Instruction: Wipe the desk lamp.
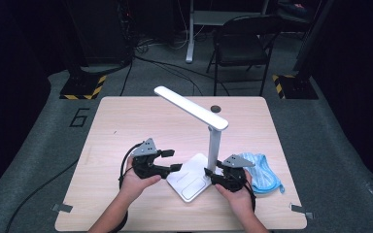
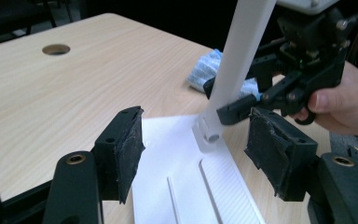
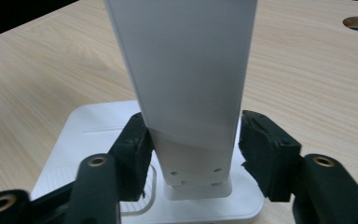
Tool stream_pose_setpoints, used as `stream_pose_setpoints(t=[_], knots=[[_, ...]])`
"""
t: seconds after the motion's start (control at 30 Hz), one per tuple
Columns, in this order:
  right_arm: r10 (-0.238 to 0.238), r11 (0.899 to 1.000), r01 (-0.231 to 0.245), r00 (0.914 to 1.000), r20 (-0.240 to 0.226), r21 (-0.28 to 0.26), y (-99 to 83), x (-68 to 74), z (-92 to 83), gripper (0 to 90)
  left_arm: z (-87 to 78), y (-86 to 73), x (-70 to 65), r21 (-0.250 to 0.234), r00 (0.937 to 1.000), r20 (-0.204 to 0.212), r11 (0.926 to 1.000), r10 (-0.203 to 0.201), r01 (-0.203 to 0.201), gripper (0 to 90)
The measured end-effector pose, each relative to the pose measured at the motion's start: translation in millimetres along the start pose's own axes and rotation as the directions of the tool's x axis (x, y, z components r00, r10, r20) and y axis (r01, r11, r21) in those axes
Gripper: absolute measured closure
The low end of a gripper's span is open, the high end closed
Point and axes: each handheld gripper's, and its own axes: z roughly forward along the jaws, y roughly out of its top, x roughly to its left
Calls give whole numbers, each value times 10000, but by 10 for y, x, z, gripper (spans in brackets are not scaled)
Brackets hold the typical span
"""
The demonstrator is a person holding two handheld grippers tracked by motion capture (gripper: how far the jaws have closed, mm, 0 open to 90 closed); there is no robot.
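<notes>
My right tongs (image 3: 193,154) squeeze the lamp (image 3: 186,84) pole low down, and my left tongs (image 2: 200,154) stand open over its base.

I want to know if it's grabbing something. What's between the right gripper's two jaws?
The white lamp's upright post, low near its base, seen in the right gripper view.

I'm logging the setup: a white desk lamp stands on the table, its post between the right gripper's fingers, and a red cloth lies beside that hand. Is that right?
Not quite: the cloth is light blue, not red, as the high view shows. The rest holds: the white lamp stands on the table, and its post is between the right gripper's fingers.
</notes>
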Motion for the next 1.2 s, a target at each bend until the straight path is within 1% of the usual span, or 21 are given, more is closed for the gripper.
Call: stream_pose_setpoints(t=[0.03,0.07,0.17,0.2,0.27,0.3,0.4,0.5,0.53,0.6,0.63,0.67,0.7,0.77,0.83,0.87,0.9,0.97,1.03,1.1,1.2], knots=[[-6,10000,5,10000,-68,-43,4,-7,3,484,-3,-18,7,78,10000,51,10000,36,-37,358],[23,10000,-23,10000,-78,4,10,-9,-1,494,-3,-35,8,67,10000,-37,10000,43,-43,358],[-50,10000,50,9999,-140,-51,20,-19,11,498,-15,-79,13,16,9998,-56,9999,-169,169,352],[-44,10000,43,9998,-177,-15,23,-25,13,498,-18,-95,23,-2,9999,-92,9999,-144,144,344],[-73,9999,71,9998,-184,-127,24,-39,34,499,-20,-132,32,62,9993,-210,9995,-299,301,339],[-107,9999,106,9997,-220,-33,30,-42,35,500,-17,-151,40,94,9992,-245,9994,-329,332,335],[-170,9998,168,9996,-224,-72,42,-43,63,500,-22,-201,55,208,9983,-412,9989,-417,426,332],[-184,9997,179,9995,-274,-154,56,-32,97,501,-23,-264,74,375,9974,-580,9983,-433,456,327],[-225,9997,221,9990,-389,-89,65,-31,105,502,-24,-287,79,443,9967,-664,9978,-467,497,321],[-239,9997,237,9987,-449,-63,77,-20,131,502,-16,-330,99,519,9953,-827,9972,-495,539,289],[-370,9993,367,9981,-494,-86,84,-25,145,502,-18,-339,114,599,9956,-805,9969,-469,518,279],[-345,9994,342,9980,-521,-66,88,-22,153,502,-16,-350,128,658,9953,-841,9964,-483,539,271],[-349,9993,342,9979,-546,-129,93,-21,171,502,-1,-369,132,566,9937,-966,9965,-562,619,263],[-414,9991,408,9971,-638,-111,104,-15,195,503,10,-401,153,720,9932,-1046,9957,-513,590,255],[-264,9996,260,9974,-672,-81,114,7,216,502,37,-453,169,861,9912,-1209,9942,-543,650,248],[-446,9990,439,9964,-718,-107,122,0,230,503,46,-478,186,997,9913,-1170,9924,-606,724,247],[-417,9991,409,9966,-714,-120,127,11,242,503,70,-506,196,985,9899,-1227,9917,-707,830,247],[-367,9993,366,9966,-743,-26,136,33,255,503,105,-544,223,1268,9899,-1215,9880,-726,881,247],[-435,9990,430,9960,-782,-78,141,41,274,503,141,-575,235,1191,9875,-1293,9872,-905,1061,247],[-474,9989,468,9956,-803,-102,143,45,282,504,160,-602,258,1329,9870,-1281,9846,-969,1139,247],[-458,9989,450,9958,-797,-114,143,46,284,503,197,-658,273,1331,9827,-1346,9805,-1269,1448,245]])
